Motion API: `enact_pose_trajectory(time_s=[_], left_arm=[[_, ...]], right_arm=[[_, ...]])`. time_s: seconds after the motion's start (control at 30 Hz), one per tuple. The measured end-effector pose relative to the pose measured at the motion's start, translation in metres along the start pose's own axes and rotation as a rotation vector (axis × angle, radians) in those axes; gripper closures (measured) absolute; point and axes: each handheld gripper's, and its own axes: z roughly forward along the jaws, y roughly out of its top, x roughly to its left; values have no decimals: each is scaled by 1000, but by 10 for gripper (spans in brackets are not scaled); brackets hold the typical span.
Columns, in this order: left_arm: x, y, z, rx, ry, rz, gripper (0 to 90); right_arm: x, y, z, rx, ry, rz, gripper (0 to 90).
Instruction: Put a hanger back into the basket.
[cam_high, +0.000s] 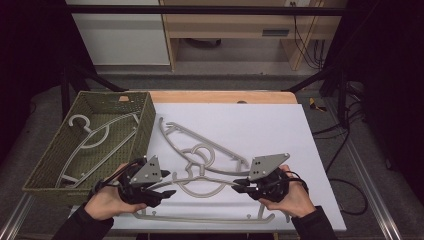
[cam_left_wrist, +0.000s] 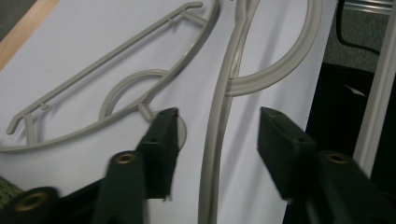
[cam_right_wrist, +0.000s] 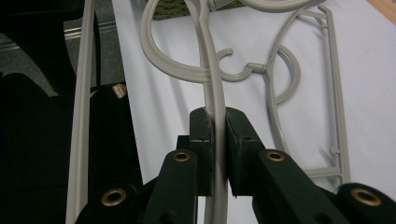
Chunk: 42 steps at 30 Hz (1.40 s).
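Note:
A grey plastic hanger (cam_high: 200, 189) lies near the front edge of the white sheet (cam_high: 260, 125). My right gripper (cam_high: 238, 184) is shut on its right arm; in the right gripper view the jaws (cam_right_wrist: 217, 112) pinch the grey bar (cam_right_wrist: 208, 60). My left gripper (cam_high: 169, 184) straddles its left arm. In the left gripper view the bar (cam_left_wrist: 212, 154) runs between the open jaws (cam_left_wrist: 218, 112) without touching either pad. A second grey hanger (cam_high: 200, 145) lies just beyond, also seen past the left jaw (cam_left_wrist: 116, 56) and to the right of the held bar (cam_right_wrist: 336, 93).
A green woven basket (cam_high: 145, 125) stands on the left of the table with a hanger (cam_high: 90, 135) inside it. The sheet's front edge lies just under both hands. Cables run over the floor at the right (cam_high: 345, 150).

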Motion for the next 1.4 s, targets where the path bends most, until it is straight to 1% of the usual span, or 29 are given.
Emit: enact_pose_trajectory(time_s=[0.13,0.17,0.23,0.27,0.33,0.4,0.43,0.47,0.5,0.53,0.63,0.67,0.7,0.73,0.77,0.83,0.87,0.9,0.93,0.97,1.0,1.03,1.1,1.13,1.17,1.23,1.3,1.37,1.4], left_arm=[[-1,2,5,38,-5,31,623],[-1,3,6,50,-6,47,641],[-3,3,8,63,-7,58,686],[-3,4,9,70,-10,62,712],[-2,5,9,82,-3,70,789],[-4,5,10,84,-8,69,799],[-5,5,10,99,-1,89,803],[-7,4,11,85,4,77,807],[-6,4,9,96,5,94,809],[-7,3,10,73,-2,72,811],[-7,3,7,60,-6,52,815],[-6,3,7,65,-1,62,816],[-6,3,6,65,-4,58,817],[-7,3,7,51,-3,39,819],[-6,3,6,45,8,38,819],[-5,2,6,34,22,19,819],[-3,2,6,34,28,2,820],[-1,1,6,18,46,-20,821],[2,0,5,7,53,-46,821],[5,-1,5,1,71,-67,822],[8,-2,4,-5,92,-86,821],[11,-3,3,-8,109,-104,821],[16,-4,0,-24,149,-128,822],[17,-4,-1,-33,164,-143,823],[17,-4,-1,-57,183,-165,823],[17,-3,-2,-71,211,-183,824],[19,-2,-4,-74,234,-182,825],[21,-1,-6,-70,250,-175,825],[22,0,-7,-86,257,-182,825]], right_arm=[[1,2,-1,-1,3,-10,825],[1,2,-1,-2,5,-14,825],[2,2,-1,2,11,-11,825],[2,3,0,0,13,-20,825],[3,3,0,2,18,-28,825],[2,4,1,2,15,-26,824],[2,4,1,6,16,-24,824],[2,4,2,6,15,-30,822],[1,3,2,3,13,-37,821],[0,3,2,0,12,-42,818],[-1,3,1,-14,-4,-42,805],[-2,4,1,-24,-14,-51,798],[-3,4,1,-24,-18,-47,794],[-4,5,0,-24,-22,-43,782],[-5,6,-1,-28,-35,-36,771],[-7,7,-4,-34,-61,-30,703],[-8,8,-6,-61,-93,-23,672],[-9,8,-10,-96,-109,-10,646],[-10,8,-15,-129,-116,-7,619],[-11,8,-19,-154,-139,1,565],[-11,8,-23,-172,-164,17,547],[-12,7,-26,-185,-177,28,526],[-12,3,-31,-226,-207,71,471],[-12,1,-33,-246,-211,94,450],[-11,-3,-35,-264,-218,110,434],[-11,-11,-37,-292,-236,149,426],[-11,-19,-38,-308,-246,183,421],[-11,-28,-37,-307,-250,217,412],[-11,-32,-36,-308,-256,230,406]])
